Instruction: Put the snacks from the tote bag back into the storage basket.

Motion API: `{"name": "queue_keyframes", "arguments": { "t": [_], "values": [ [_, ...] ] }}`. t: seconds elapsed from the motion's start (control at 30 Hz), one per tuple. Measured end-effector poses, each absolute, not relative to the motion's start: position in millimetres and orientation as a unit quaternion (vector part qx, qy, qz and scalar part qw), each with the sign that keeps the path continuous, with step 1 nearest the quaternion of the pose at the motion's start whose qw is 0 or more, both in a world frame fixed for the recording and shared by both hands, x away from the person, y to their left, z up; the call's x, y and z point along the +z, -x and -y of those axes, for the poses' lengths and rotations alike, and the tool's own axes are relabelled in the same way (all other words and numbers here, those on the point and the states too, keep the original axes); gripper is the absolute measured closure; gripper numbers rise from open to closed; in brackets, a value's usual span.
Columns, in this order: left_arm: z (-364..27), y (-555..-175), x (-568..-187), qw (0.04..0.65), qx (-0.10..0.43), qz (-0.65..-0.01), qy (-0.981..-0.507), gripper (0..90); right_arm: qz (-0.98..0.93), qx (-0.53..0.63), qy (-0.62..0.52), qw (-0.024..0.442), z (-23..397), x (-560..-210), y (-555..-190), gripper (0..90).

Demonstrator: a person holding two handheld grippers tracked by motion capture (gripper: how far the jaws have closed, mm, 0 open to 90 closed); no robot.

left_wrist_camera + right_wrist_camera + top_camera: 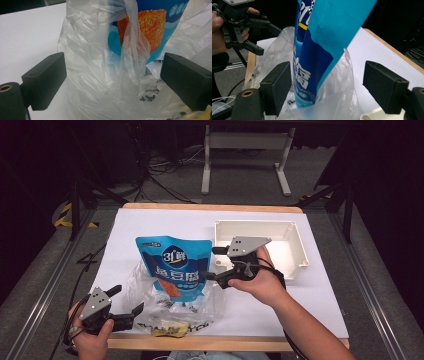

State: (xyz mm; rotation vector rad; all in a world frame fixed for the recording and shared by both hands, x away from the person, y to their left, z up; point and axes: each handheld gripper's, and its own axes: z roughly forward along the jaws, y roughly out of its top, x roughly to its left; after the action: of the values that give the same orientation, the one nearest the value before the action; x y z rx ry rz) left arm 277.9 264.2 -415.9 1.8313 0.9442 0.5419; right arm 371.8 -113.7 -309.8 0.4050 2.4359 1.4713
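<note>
The blue snack pouch (174,265) is lying half inside a clear plastic bag (150,285) on the white tabletop (165,222), its top sticking out toward the far edge. The right gripper (214,263) is hovering at the pouch's right edge, its fingers (277,86) standing open on either side of the pouch and clamping nothing. The left gripper (127,302) is waiting at the bag's near left corner, its fingers (46,80) also spread wide around crumpled plastic without pinching it. A white plastic bin (300,247) is sitting just beyond the right hand. I'd judge the unpacking as barely begun: the pouch needs grasping, pulling free, and probably placing in the bin.
</note>
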Motion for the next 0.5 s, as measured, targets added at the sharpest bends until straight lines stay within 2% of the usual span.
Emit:
{"name": "queue_keyframes", "arguments": {
  "t": [0.5],
  "values": [
    [-265, -279, -416, 0.485, 0.222, -0.386, -0.752, 7.5, -0.839, 0.518, -0.119, 0.118, 85, -315, -379, 22.9]
  ]
}}
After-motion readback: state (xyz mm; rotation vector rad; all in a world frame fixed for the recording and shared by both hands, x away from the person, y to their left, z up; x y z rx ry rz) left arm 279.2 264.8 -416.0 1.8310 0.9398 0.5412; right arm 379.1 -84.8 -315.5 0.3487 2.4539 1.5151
